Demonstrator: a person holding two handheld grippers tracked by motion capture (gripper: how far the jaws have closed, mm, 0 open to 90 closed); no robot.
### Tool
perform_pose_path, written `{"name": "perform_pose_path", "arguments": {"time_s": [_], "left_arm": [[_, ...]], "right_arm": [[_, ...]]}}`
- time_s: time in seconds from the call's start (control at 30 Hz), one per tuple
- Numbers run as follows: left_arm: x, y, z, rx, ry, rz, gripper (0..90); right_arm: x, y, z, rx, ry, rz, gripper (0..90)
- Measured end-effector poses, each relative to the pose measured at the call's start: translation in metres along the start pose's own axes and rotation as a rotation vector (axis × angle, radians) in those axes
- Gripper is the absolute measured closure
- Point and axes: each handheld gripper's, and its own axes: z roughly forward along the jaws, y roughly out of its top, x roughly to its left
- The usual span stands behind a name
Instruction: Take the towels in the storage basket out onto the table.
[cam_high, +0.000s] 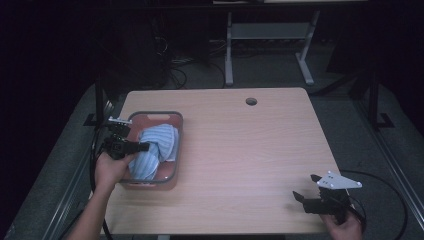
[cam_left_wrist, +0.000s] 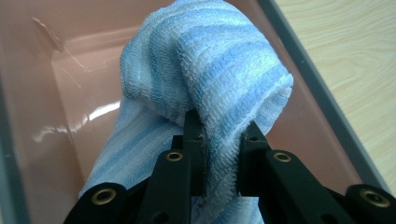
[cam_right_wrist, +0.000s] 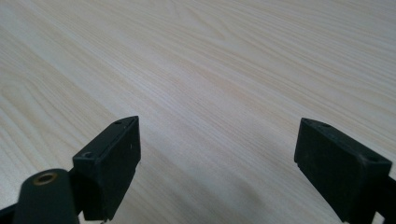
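A blue-and-white striped towel lies bunched in a pink bin with a grey rim at the table's left side. My left gripper reaches into the bin from the left and is shut on a fold of the towel, the cloth pinched between its black pads. The fold is lifted a little off the bin floor. My right gripper hovers open over bare wood near the table's front right corner, nothing between its fingers.
The light wooden table has a round cable hole near its far edge. Beyond it stand a desk's white legs and cables on a dark floor. The bin's right wall runs beside the towel.
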Motion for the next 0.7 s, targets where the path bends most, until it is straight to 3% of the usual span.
{"name": "perform_pose_path", "arguments": {"time_s": [0.7], "left_arm": [[-0.005, 0.009, -0.034, -0.099, -0.054, 0.0, 77.8]], "right_arm": [[0.0, 0.002, 0.0, -0.002, -0.002, 0.005, 14.1]]}}
